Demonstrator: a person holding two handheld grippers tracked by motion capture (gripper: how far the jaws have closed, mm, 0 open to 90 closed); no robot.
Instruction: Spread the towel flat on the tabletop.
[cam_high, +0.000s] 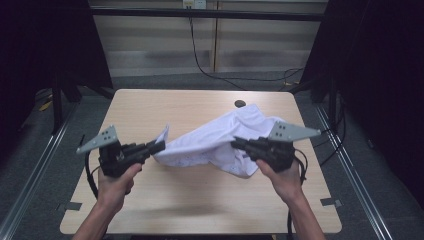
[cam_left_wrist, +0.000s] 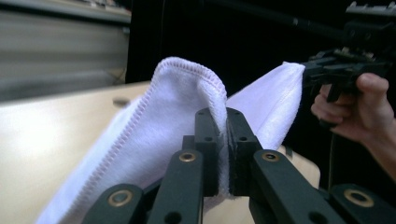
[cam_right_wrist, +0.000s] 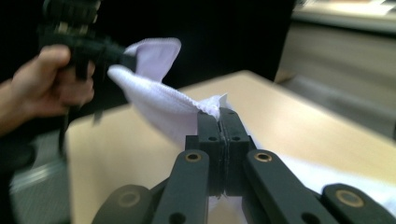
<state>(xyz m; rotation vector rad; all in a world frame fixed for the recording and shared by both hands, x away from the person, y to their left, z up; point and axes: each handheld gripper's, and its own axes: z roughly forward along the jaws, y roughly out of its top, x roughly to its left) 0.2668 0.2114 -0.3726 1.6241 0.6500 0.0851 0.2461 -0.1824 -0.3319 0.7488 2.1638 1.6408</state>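
Both grippers, left (cam_high: 159, 146) and right (cam_high: 236, 143), clamped on one white cloth (cam_high: 210, 137), lifted between them above the table's (cam_high: 150, 107) middle, far end trailing toward the right edge.

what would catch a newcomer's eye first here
The white cloth stretched across the middle of the wooden table, lifted at two ends. The left gripper pinches its left corner and the right gripper clamps its right edge, jaws shut on fabric in both gripper views. The rest of the cloth trails on the table behind.
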